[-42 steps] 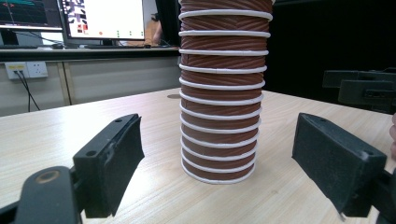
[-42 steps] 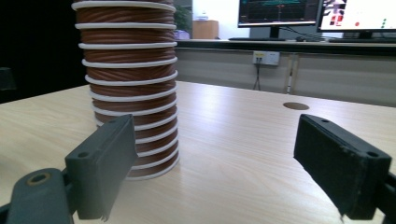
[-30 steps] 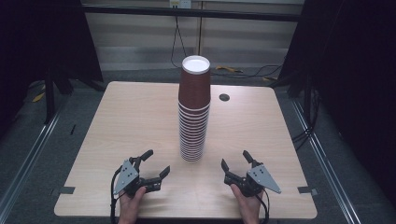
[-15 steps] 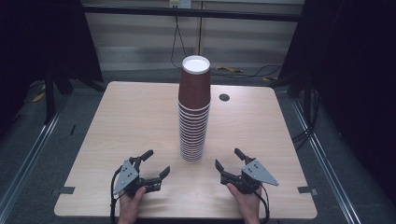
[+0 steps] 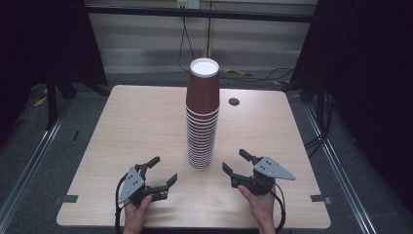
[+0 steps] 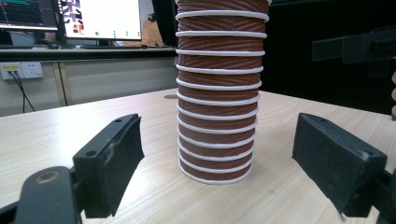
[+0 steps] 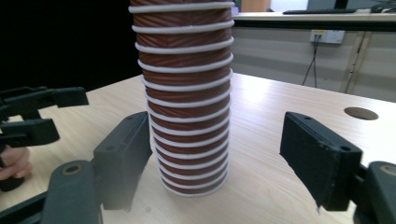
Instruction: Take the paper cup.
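high view, cups: tall stack of ribbed brown paper cups with white rims [image 5: 202, 122] stands upright mid-table on the light wooden table [image 5: 122, 126], small round hole [image 5: 234, 102] behind it.
high view, left gripper: left gripper [image 5: 163, 170] sits low near the front edge, left of the stack, well clear of it; jaws spread, holding nothing.
high view, right gripper: right gripper [image 5: 234, 162] is angled in at the stack's base from the right, near it but not touching.
left gripper view: stack [image 6: 217, 102] dead centre ahead, beyond the jaws. I read this hand as lined up to steady the base.
right gripper view: stack [image 7: 187, 102] ahead, slightly left of centre; jaws have just been closing, with nothing between the pads; they still stand apart, released.
why, my guess: both aimed at the low cups so one can brace while the other pulls a cup.
step: approach, no grasp yet.
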Demonstrator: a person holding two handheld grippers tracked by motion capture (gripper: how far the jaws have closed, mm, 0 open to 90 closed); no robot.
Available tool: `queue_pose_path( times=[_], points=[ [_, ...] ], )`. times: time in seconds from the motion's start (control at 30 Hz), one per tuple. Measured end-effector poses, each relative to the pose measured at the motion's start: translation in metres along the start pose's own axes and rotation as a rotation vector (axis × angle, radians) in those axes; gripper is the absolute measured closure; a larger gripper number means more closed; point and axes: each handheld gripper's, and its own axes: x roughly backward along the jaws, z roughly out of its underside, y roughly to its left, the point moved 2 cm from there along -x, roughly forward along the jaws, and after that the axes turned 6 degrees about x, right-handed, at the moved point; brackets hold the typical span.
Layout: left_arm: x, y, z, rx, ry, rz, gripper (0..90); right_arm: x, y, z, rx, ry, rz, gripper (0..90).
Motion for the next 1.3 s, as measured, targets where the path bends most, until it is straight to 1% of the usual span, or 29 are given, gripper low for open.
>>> queue_pose_path(
  times=[0.13, 0.17, 0.27, 0.3, 0.33, 0.4, 0.43, 0.47, 0.57, 0.6, 0.73, 0.77, 0.87, 0.9, 1.03, 1.07, 1.1, 1.13, 1.23, 1.27, 1.3],
  points=[
    [0.0, 0.0, 0.0, 0.0, 0.0, 0.0, 15.7, 0.0, -0.001, -0.007, 0.002, -0.001, -0.019, 25.6],
    [0.0, 0.0, 0.0, 0.001, -0.002, 0.001, 15.7, 0.0, -0.002, -0.012, -0.003, -0.004, -0.034, 25.9],
    [0.0, 0.0, 0.0, -0.001, -0.002, -0.002, 15.7, 0.0, -0.003, -0.017, 0.002, -0.007, -0.044, 26.6],
    [0.0, 0.0, 0.0, 0.001, -0.002, 0.001, 15.7, 0.0, -0.003, -0.02, -0.004, -0.001, -0.052, 26.6],
    [0.0, 0.0, 0.0, 0.001, -0.002, 0.0, 15.7, 0.0, -0.004, -0.025, 0.0, -0.001, -0.069, 28.0],
    [0.0, 0.0, 0.0, 0.001, -0.003, -0.001, 15.7, 0.0, -0.005, -0.028, 0.002, 0.001, -0.077, 28.4],
    [0.0, 0.0, 0.0, 0.001, -0.003, -0.001, 15.7, 0.0, -0.005, -0.03, -0.001, 0.004, -0.084, 28.4],
    [0.0, 0.0, 0.0, 0.001, -0.003, -0.001, 15.7, -0.001, -0.006, -0.036, 0.007, -0.004, -0.092, 28.4],
    [0.0, 0.0, 0.0, 0.001, -0.004, 0.001, 15.7, -0.002, -0.007, -0.042, 0.005, -0.008, -0.104, 28.5],
    [0.0, 0.0, 0.0, 0.001, -0.003, -0.001, 15.7, -0.003, -0.007, -0.048, 0.009, -0.01, -0.11, 28.5],
    [0.0, 0.0, 0.0, 0.0, -0.004, 0.0, 15.7, -0.005, -0.007, -0.056, 0.014, -0.012, -0.119, 28.5],
    [0.0, 0.0, 0.0, 0.001, -0.004, 0.0, 15.7, -0.006, -0.008, -0.062, 0.019, -0.017, -0.125, 28.5],
    [0.0, 0.0, 0.0, 0.001, -0.004, 0.0, 15.7, -0.007, -0.009, -0.071, 0.028, -0.023, -0.134, 28.6],
    [0.0, 0.0, 0.0, 0.001, -0.003, -0.001, 15.7, -0.007, -0.009, -0.071, 0.028, -0.023, -0.134, 28.6],
    [0.0, 0.0, 0.0, 0.001, -0.002, 0.0, 15.7, -0.01, -0.012, -0.087, 0.041, -0.019, -0.154, 28.9],
    [0.0, 0.0, 0.0, 0.001, -0.002, 0.0, 15.7, -0.01, -0.012, -0.087, 0.041, -0.019, -0.154, 28.9],
    [0.0, 0.0, 0.0, 0.001, -0.003, -0.001, 15.7, -0.011, -0.014, -0.093, 0.042, -0.025, -0.158, 28.9],
    [0.0, 0.0, 0.0, 0.001, -0.002, 0.001, 15.7, -0.011, -0.014, -0.093, 0.042, -0.025, -0.158, 28.9],
    [0.0, 0.0, 0.0, 0.001, -0.002, 0.001, 15.7, -0.011, -0.017, -0.101, 0.043, -0.029, -0.156, 28.9],
    [0.0, 0.0, 0.0, 0.0, -0.002, 0.001, 15.7, -0.011, -0.018, -0.107, 0.042, -0.036, -0.159, 28.9],
    [0.0, 0.0, 0.0, 0.001, -0.002, 0.001, 15.7, -0.011, -0.018, -0.107, 0.042, -0.036, -0.159, 28.9]
  ],
)
